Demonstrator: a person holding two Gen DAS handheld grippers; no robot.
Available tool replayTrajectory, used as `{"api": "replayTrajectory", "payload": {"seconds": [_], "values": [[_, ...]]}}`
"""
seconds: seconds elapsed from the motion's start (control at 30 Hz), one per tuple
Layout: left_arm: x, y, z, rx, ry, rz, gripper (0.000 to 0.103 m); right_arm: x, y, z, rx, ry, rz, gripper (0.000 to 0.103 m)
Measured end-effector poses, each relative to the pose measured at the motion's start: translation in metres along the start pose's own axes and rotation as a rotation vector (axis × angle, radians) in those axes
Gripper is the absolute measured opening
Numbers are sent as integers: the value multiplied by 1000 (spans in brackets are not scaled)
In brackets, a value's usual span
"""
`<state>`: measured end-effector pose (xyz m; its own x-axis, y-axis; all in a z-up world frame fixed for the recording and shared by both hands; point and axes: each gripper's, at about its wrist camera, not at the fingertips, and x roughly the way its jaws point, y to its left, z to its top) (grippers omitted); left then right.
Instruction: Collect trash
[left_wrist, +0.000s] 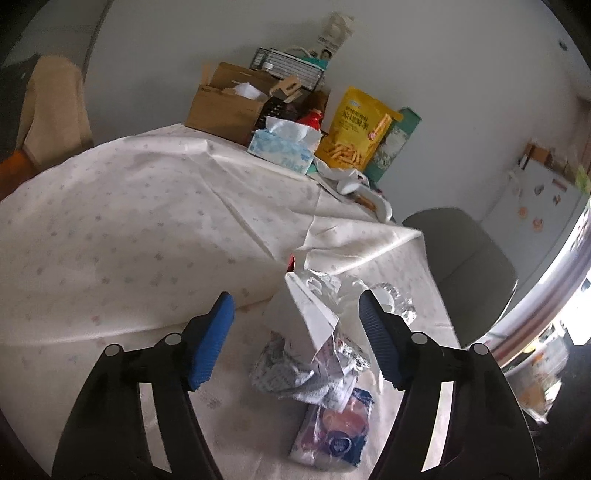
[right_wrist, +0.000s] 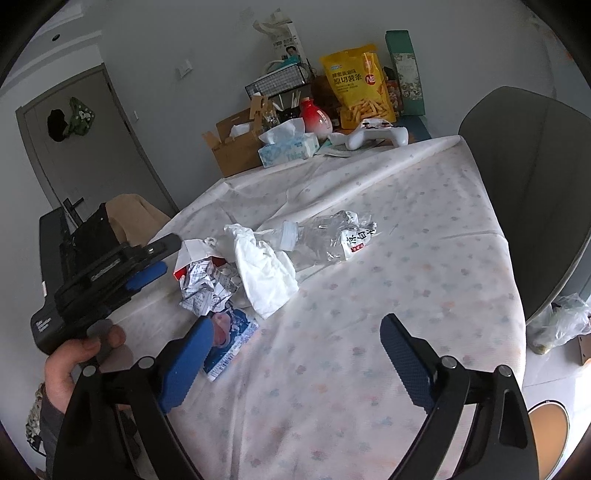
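A heap of trash lies on the flowered tablecloth: a crushed clear plastic bottle, a white crumpled tissue, crumpled printed paper, a small red-and-white carton and a blue wet-wipe packet. My left gripper is open just above the heap, with the carton, paper and packet between its blue fingers. It also shows in the right wrist view. My right gripper is open and empty over bare cloth, to the right of the packet.
At the table's far end stand a cardboard box, a tissue box, a red bottle, a yellow snack bag, a green box and a white game controller. A grey chair stands at the right.
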<state>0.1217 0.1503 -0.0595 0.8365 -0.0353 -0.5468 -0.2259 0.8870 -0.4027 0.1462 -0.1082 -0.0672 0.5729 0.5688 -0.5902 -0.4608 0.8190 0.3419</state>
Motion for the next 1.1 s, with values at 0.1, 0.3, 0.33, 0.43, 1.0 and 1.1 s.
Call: {"api": "replayTrajectory", "payload": {"seconds": [0.1,0.3,0.33,0.43,1.0,1.1], "values": [[7,-10,3,88,29,34,70,1,1,0,1,0,6,90],[17,-29,6,290,95,100,75,3,0,-1,9,9,18,90],[18,-32,6,327,109,105,75,2,0,-1,8,7,20,90],[23,-41,9,413,137,113,75,4,-1,0,6,8,17,90],[-17,-31,19,358,50,55,48,48,36,13,-92,107,28,72],[-29,-15,22,288,34,32,48,59,42,14,-104,131,30,67]]}}
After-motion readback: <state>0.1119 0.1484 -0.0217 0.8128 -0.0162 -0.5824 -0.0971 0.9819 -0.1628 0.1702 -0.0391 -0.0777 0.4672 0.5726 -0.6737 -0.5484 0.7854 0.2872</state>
